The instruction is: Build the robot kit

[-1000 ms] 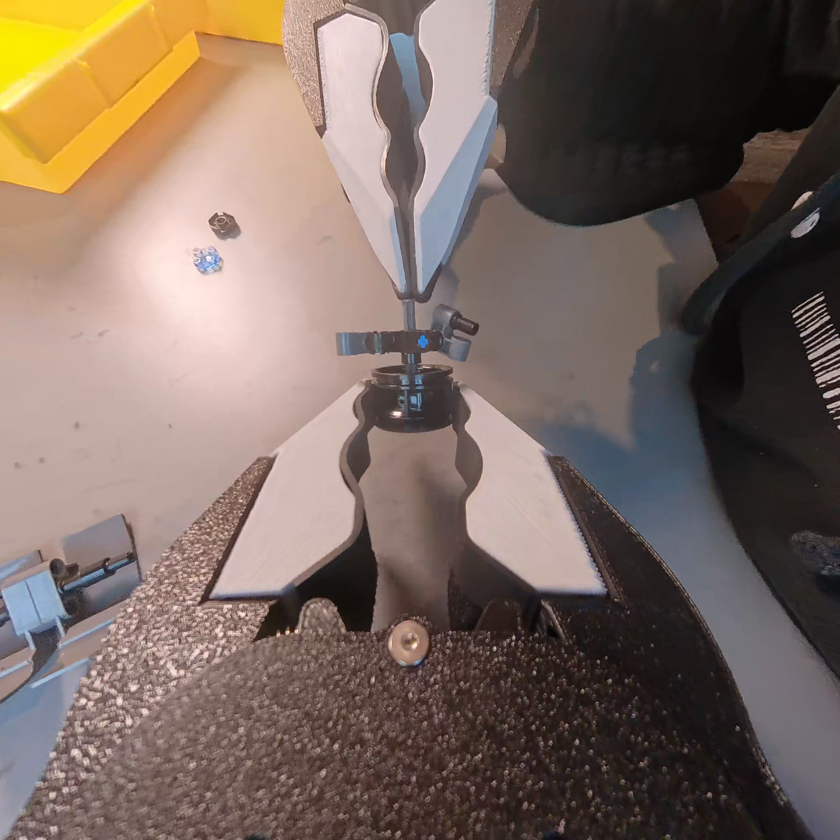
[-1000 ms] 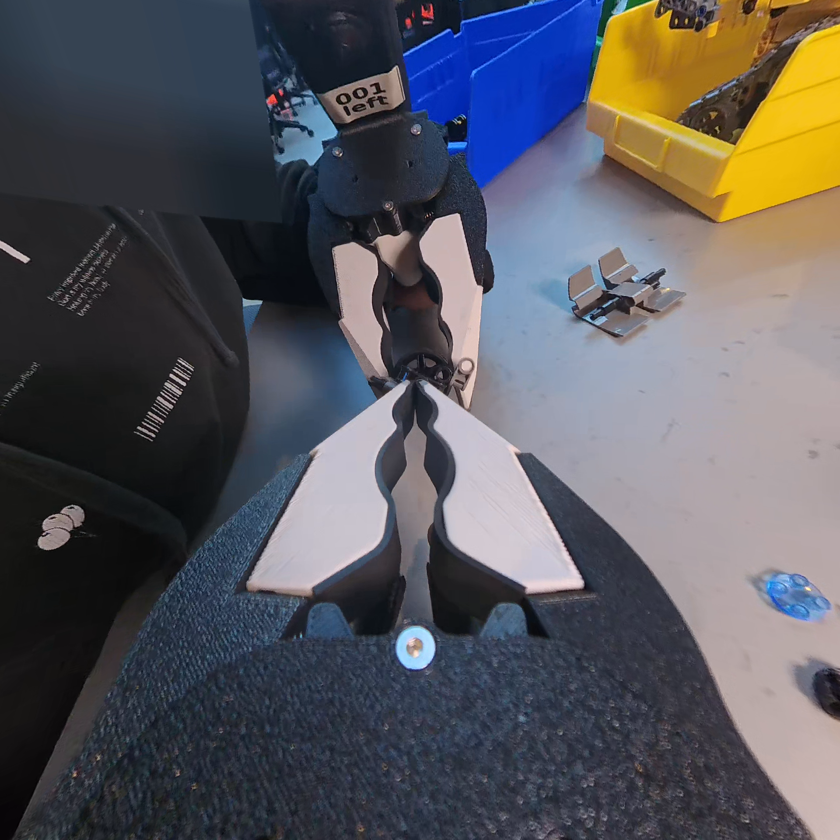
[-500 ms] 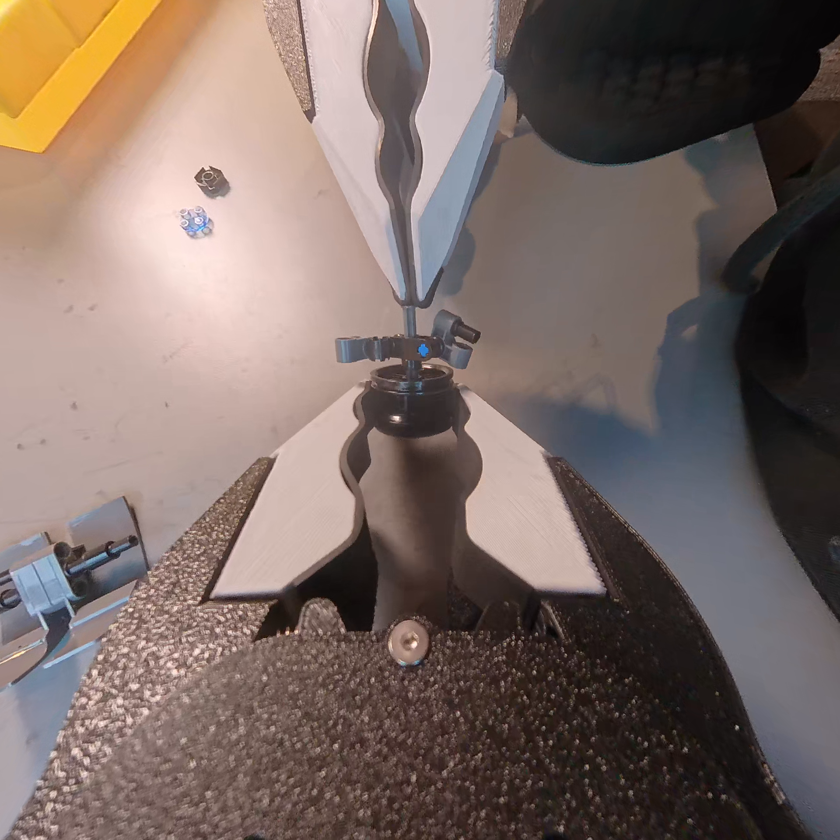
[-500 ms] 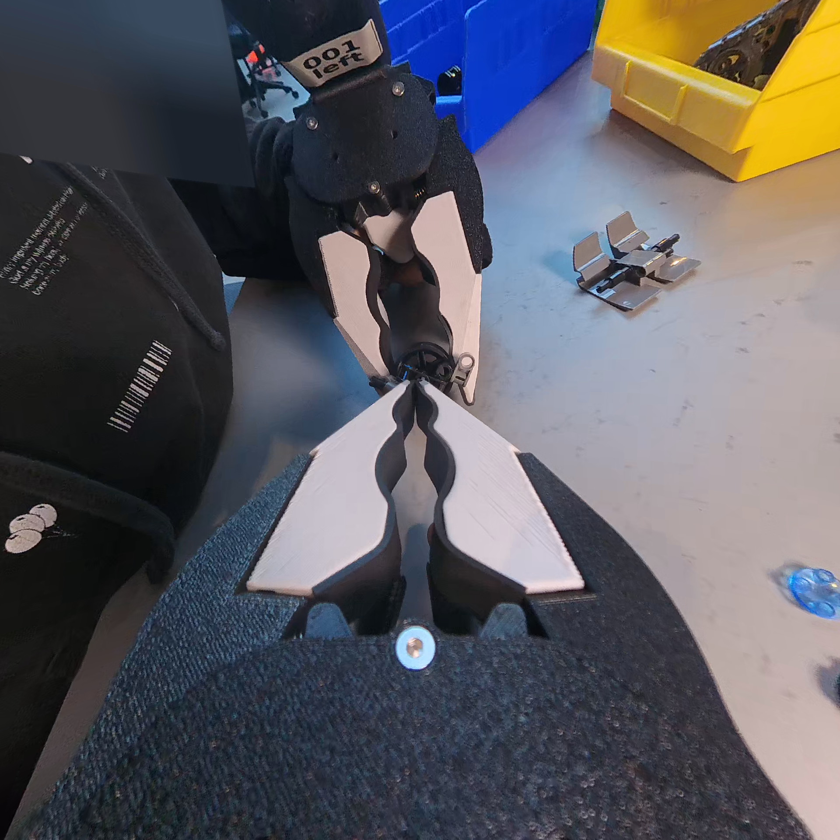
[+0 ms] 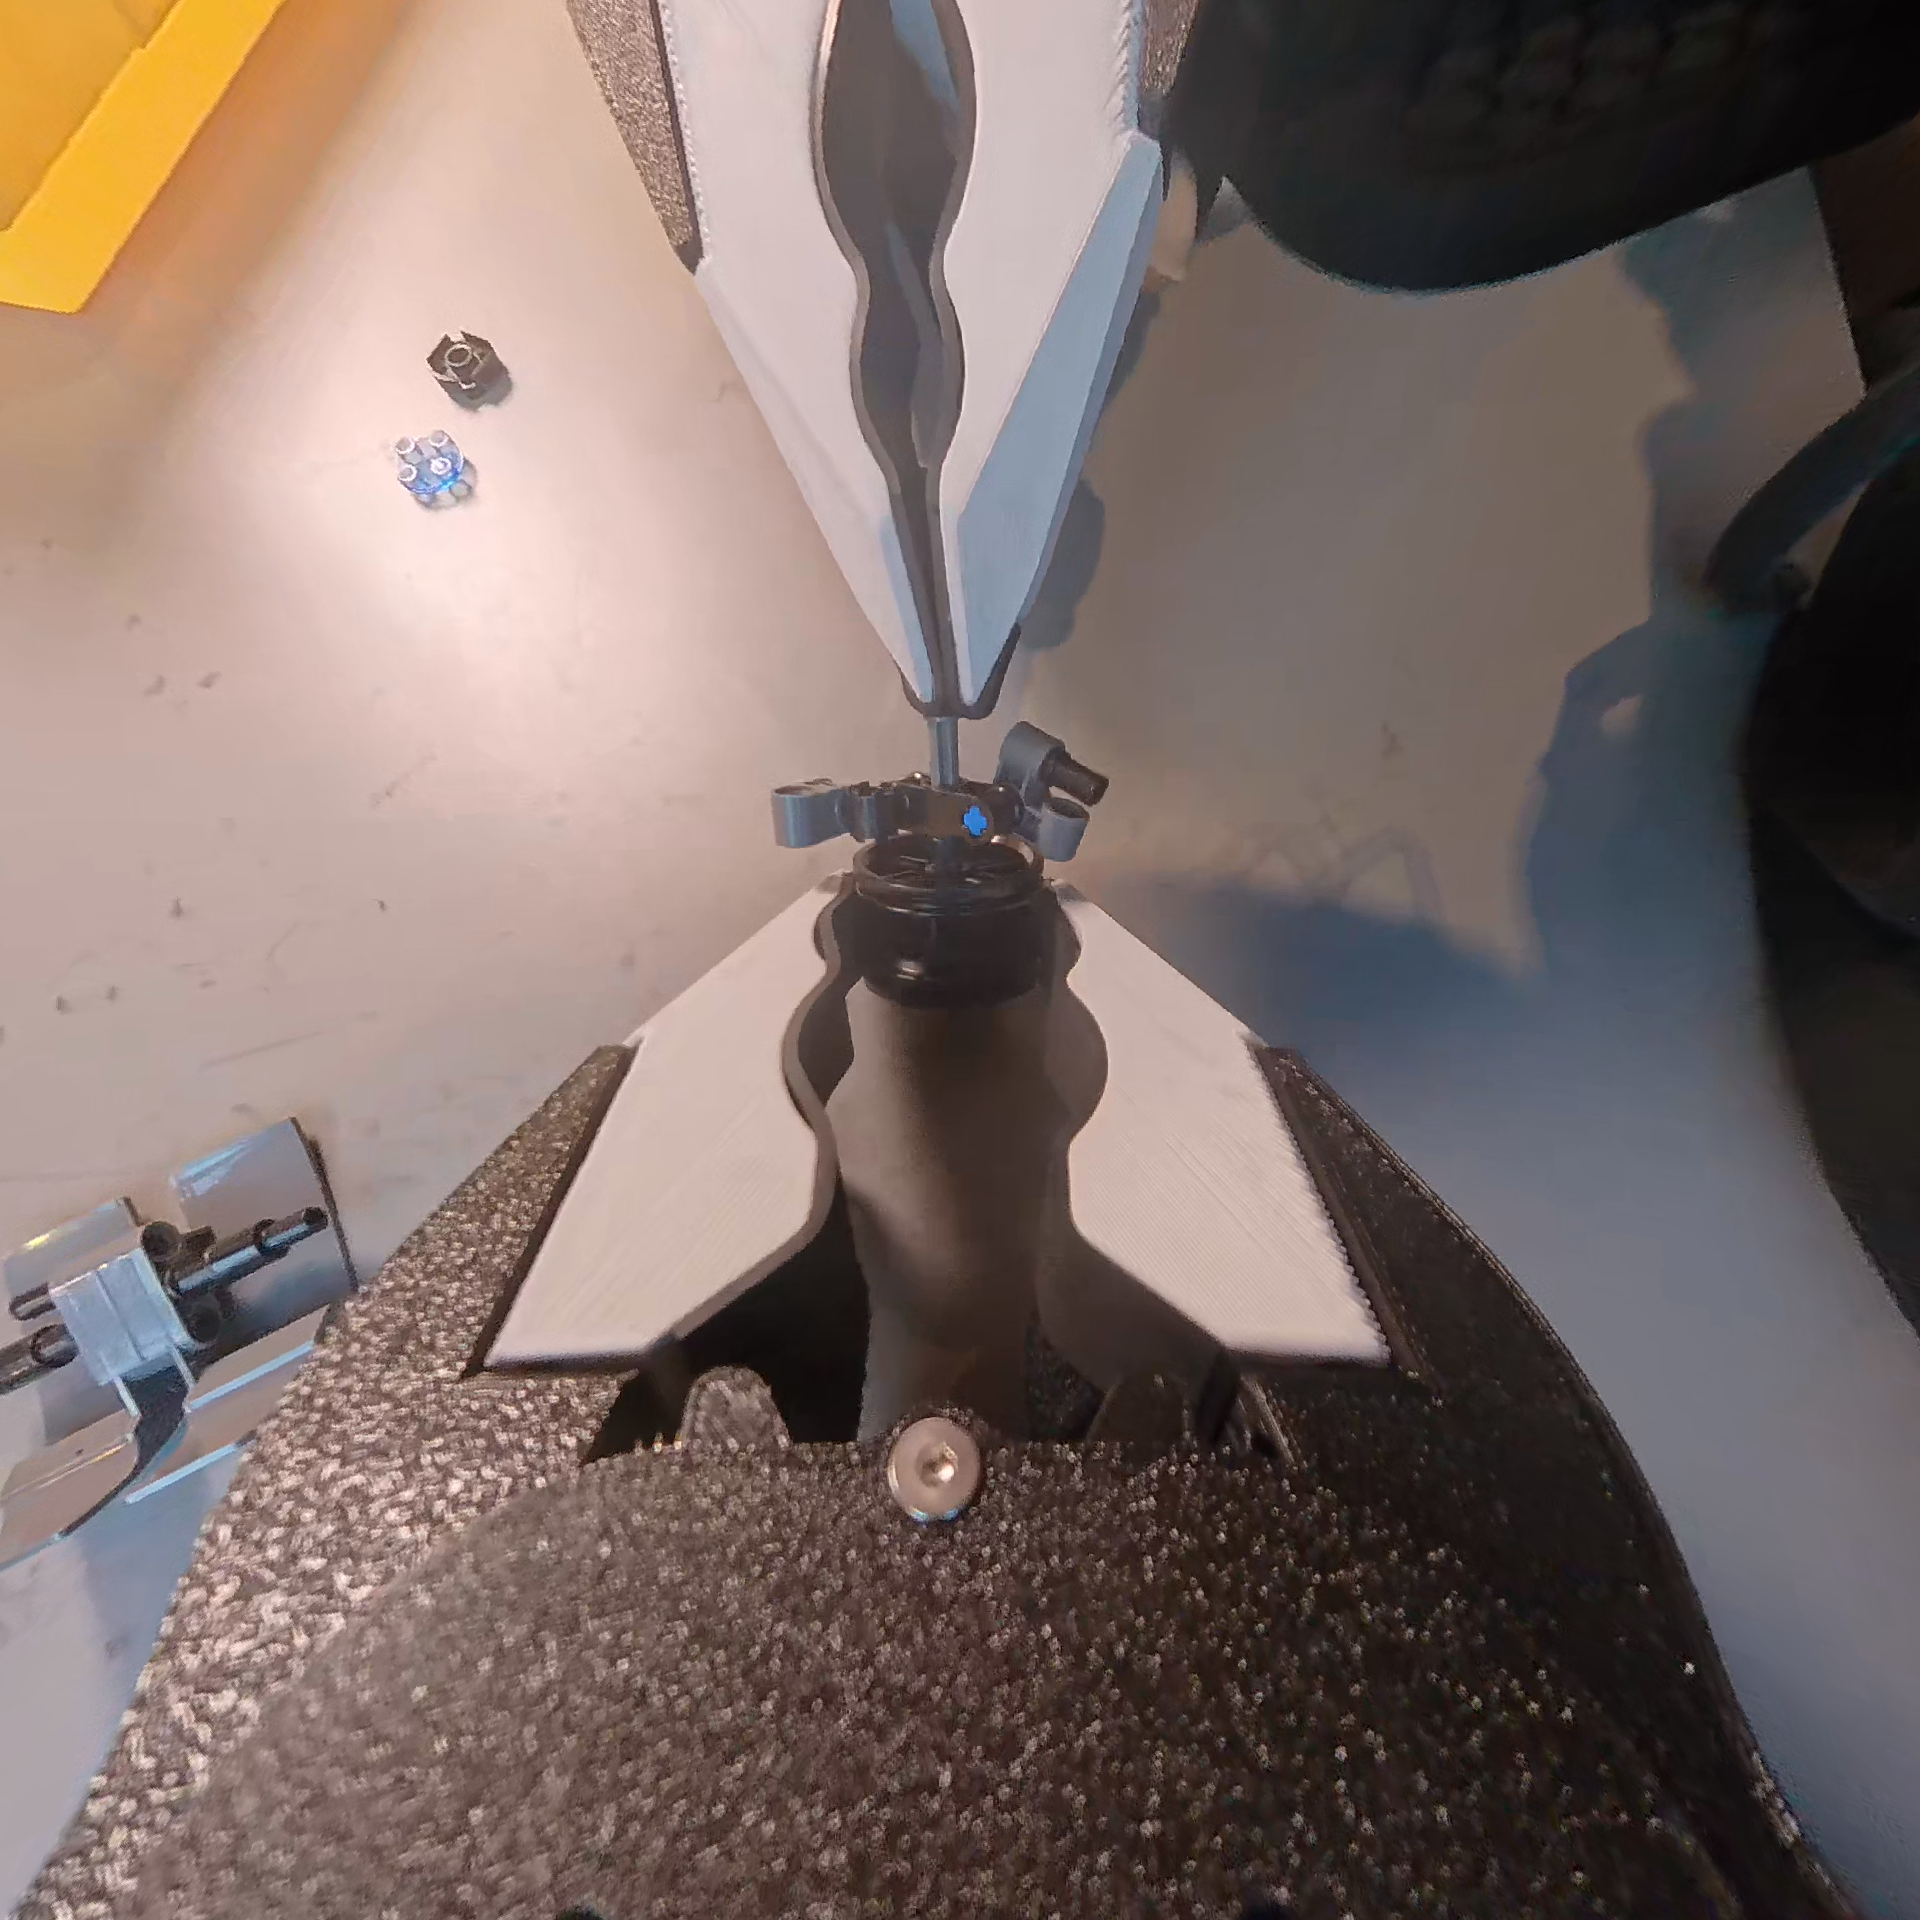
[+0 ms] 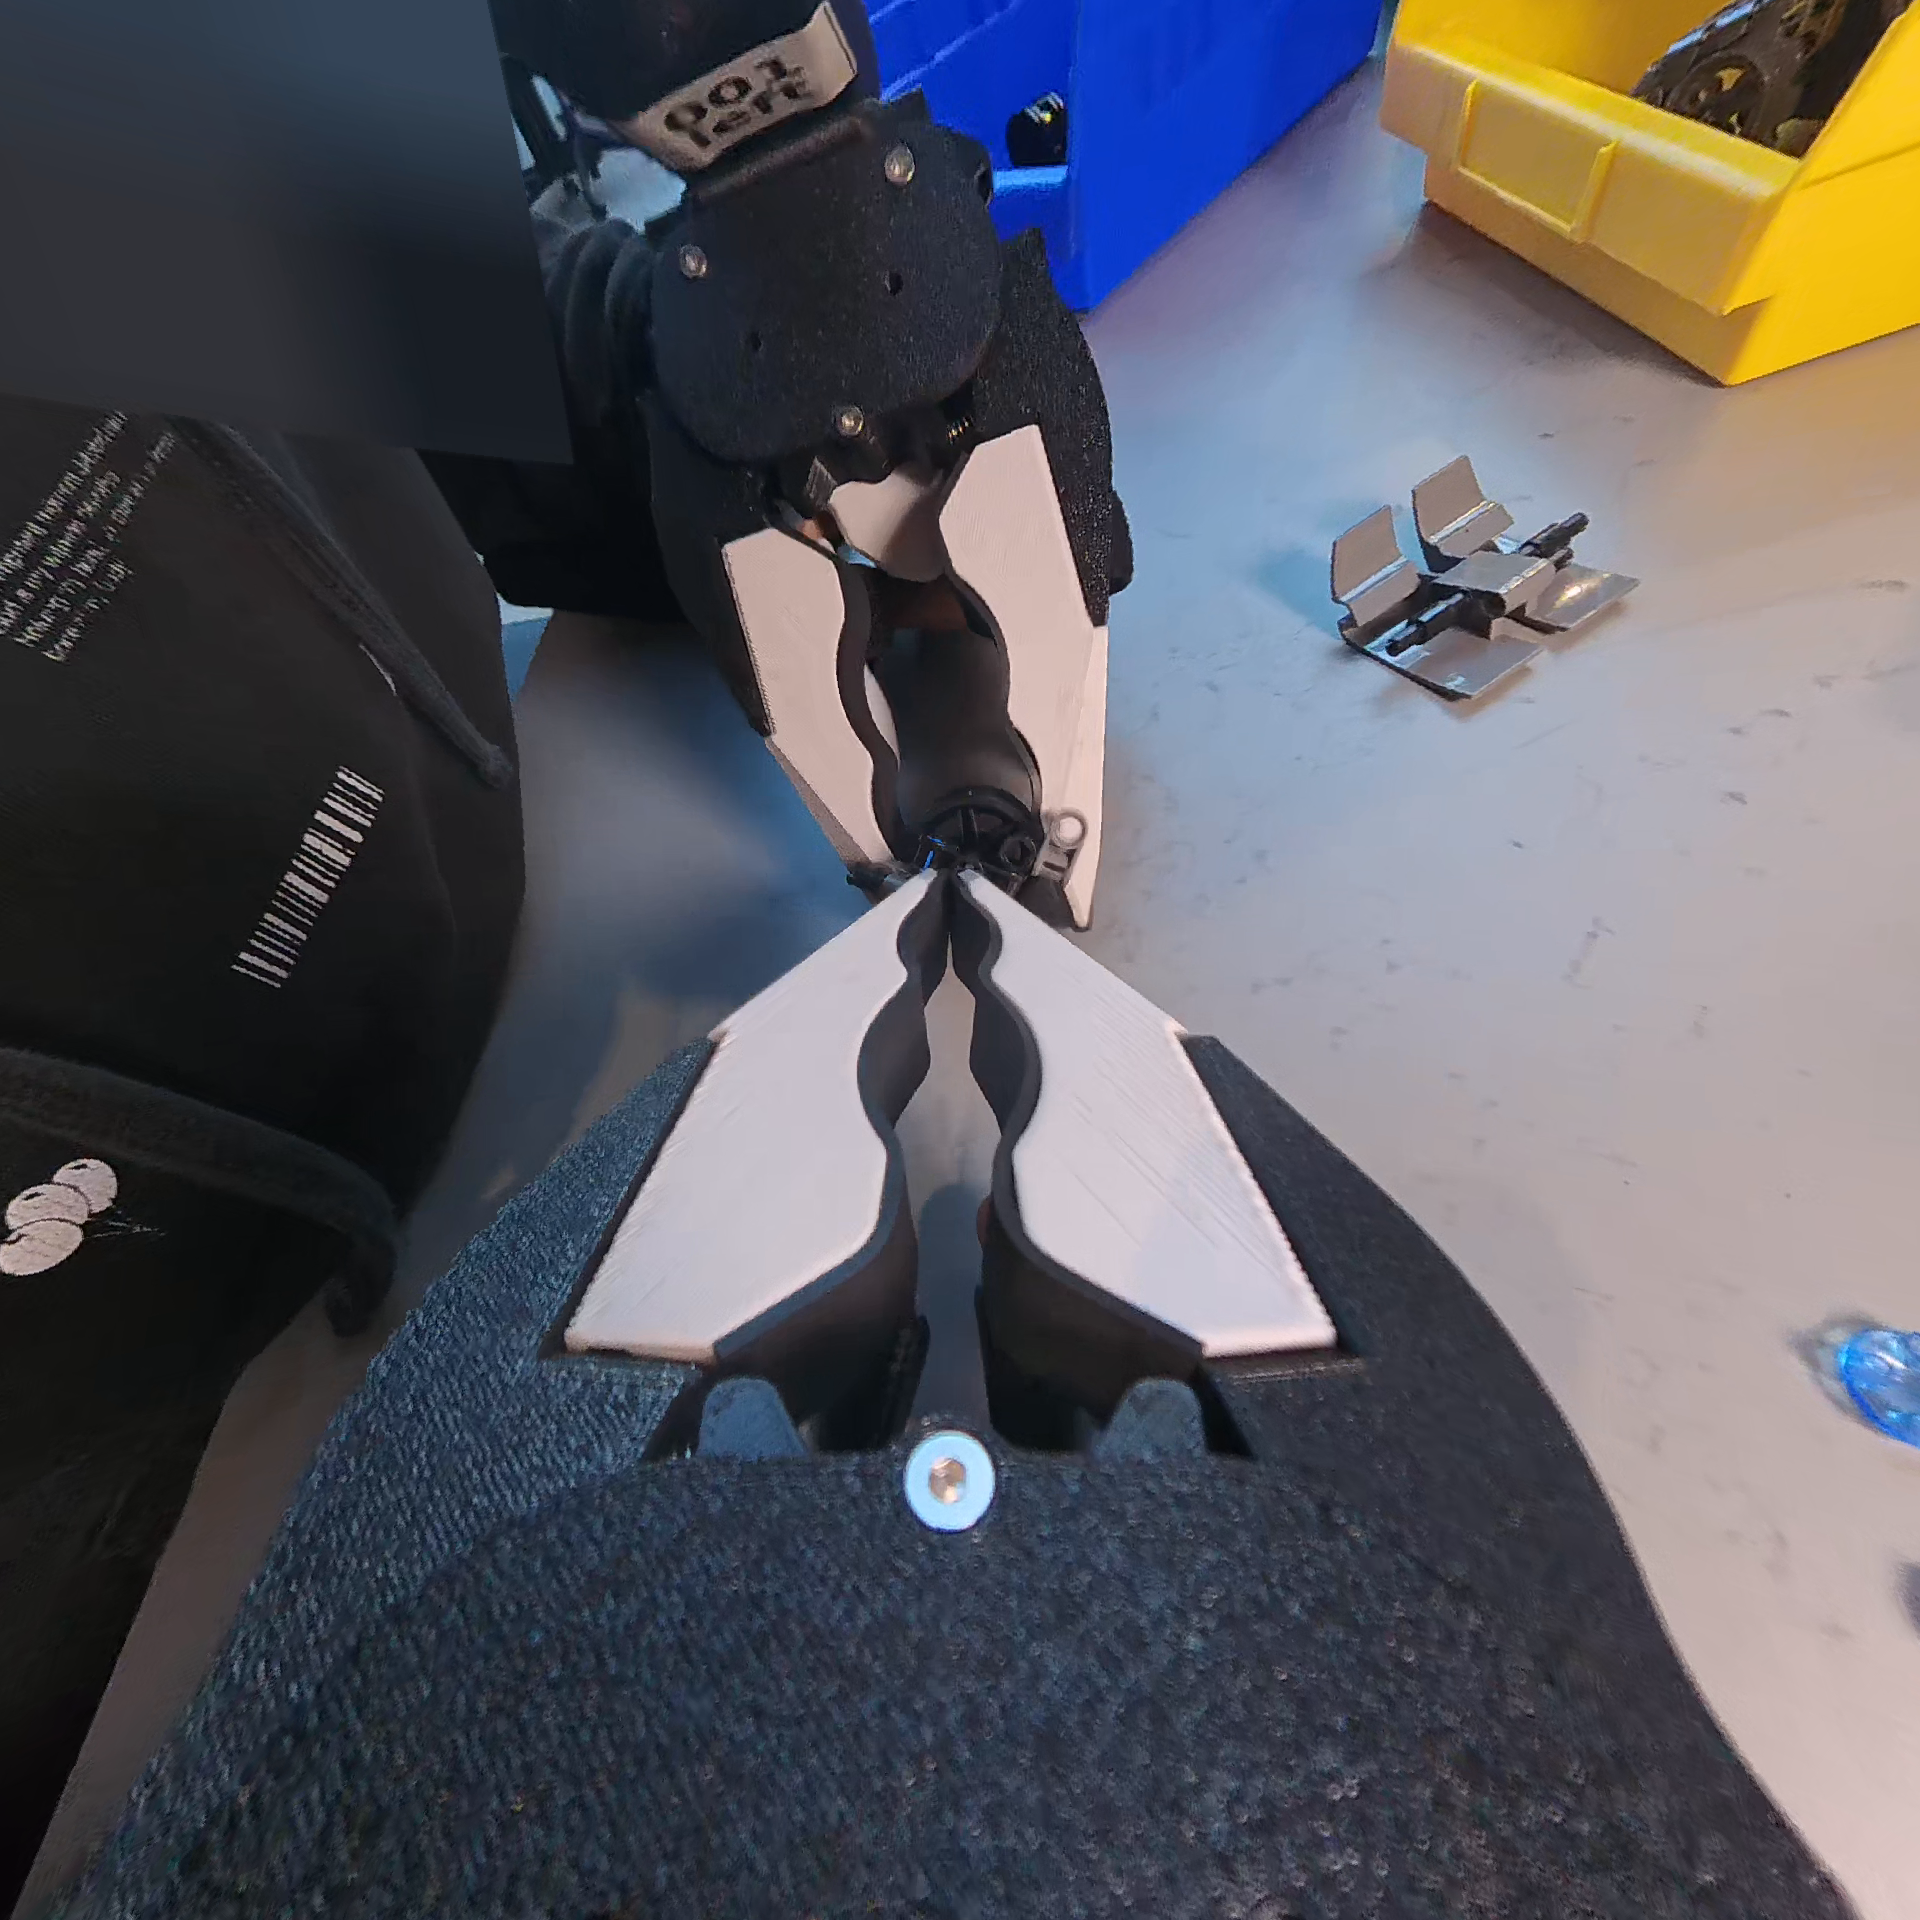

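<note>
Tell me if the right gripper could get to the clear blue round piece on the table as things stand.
Probably not yet: the right gripper is shut on the thin grey axle of the assembly held by the left gripper. The table around the clear blue round piece looks open.

Yellow bin cut by frame edge; blue round piece blurred.

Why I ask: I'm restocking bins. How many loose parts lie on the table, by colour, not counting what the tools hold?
Black: 1, round piece
Clear blue: 1, round plate
Grey: 1, winged assembly
Total: 3
Held, uncounted: wheel in left tool, axle in right tool
</note>
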`<state>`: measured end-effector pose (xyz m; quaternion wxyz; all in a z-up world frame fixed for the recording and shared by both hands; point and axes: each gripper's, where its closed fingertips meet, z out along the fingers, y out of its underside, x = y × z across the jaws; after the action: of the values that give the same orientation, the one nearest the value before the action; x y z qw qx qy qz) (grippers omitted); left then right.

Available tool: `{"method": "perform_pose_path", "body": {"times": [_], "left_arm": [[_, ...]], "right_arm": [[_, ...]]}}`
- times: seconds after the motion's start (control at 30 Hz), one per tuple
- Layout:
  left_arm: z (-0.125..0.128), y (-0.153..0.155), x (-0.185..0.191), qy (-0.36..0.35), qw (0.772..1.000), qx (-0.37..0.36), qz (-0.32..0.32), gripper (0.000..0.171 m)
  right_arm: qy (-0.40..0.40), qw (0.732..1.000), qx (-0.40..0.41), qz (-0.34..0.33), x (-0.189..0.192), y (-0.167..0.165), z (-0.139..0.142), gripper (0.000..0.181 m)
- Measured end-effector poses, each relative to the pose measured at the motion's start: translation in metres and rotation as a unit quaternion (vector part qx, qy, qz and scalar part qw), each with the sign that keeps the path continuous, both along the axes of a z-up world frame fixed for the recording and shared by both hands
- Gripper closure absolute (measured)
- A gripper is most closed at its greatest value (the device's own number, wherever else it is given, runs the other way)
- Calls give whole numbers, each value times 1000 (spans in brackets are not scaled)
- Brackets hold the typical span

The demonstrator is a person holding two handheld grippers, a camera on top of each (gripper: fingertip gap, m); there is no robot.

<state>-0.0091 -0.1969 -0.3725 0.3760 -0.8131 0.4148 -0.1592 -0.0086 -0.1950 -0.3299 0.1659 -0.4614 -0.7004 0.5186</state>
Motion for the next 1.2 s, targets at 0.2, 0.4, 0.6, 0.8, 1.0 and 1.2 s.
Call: {"method": "perform_pose_path", "body": {"times": [0.2,0.4,0.6,0.8,1.0,1.2], "left_arm": [[0,-4,13,-3,1000,-1,-18,142],[2,0,4,0,1000,-1,-4,140],[26,3,0,-68,998,9,5,139],[25,13,-14,-38,998,41,40,139],[27,36,-45,116,975,165,99,139],[48,43,-48,259,910,312,84,139]], "right_arm": [[28,999,-13,24,-6,-18,12,181],[15,999,30,12,-5,-7,10,181],[-15,998,59,-2,1,5,-11,181],[-18,997,55,-50,-2,27,-11,170],[-5,974,-160,-162,-26,43,24,147],[-25,965,-191,-181,-39,37,19,151]]}}
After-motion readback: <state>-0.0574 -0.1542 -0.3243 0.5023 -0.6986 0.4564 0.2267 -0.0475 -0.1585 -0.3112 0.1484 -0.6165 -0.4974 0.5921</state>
